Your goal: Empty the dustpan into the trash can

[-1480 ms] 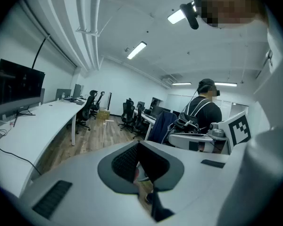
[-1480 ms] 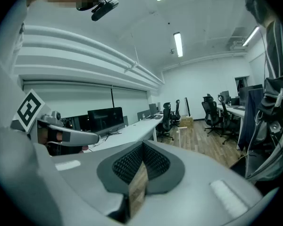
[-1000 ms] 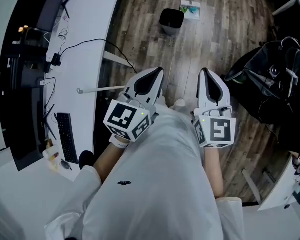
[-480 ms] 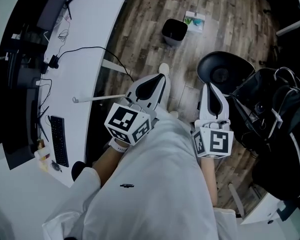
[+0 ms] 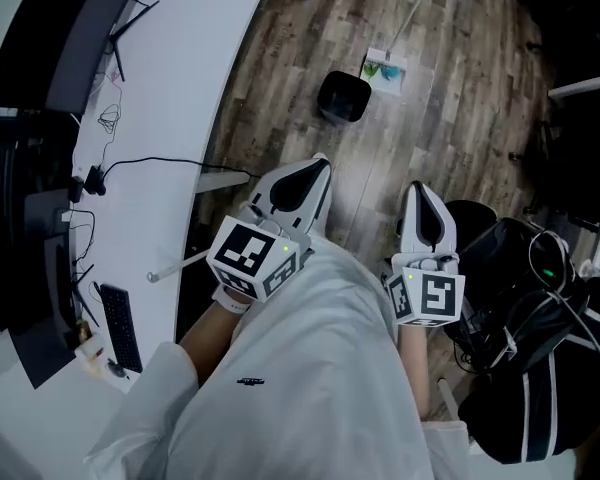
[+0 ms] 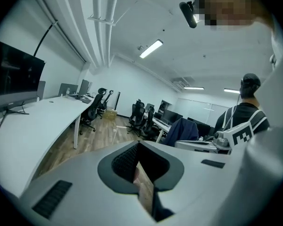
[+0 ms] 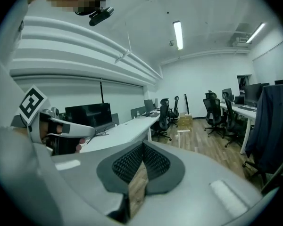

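**A:** Dustpan (image 5: 385,71) is on the floor just beside the trash can (image 5: 343,96), on the can's far-right side, with its long handle (image 5: 412,13) reaching beyond.

**B:** It looks like light, stiff plastic. I'd take it partway up the handle — the loose green bits in the pan could slide out if it tips early.

**A:** Grippers?

**B:** Both are well short of the can. The left gripper (image 5: 320,163) has its 2 jaws pressed together with nothing between them. The right gripper (image 5: 417,188) is the same — empty.

**A:** Room to move?

**B:** Open wood floor (image 5: 380,158) on the can's near side. The white desk (image 5: 200,58) edge runs left of the can, and black bags (image 5: 520,258) crowd the right, nearer the person.
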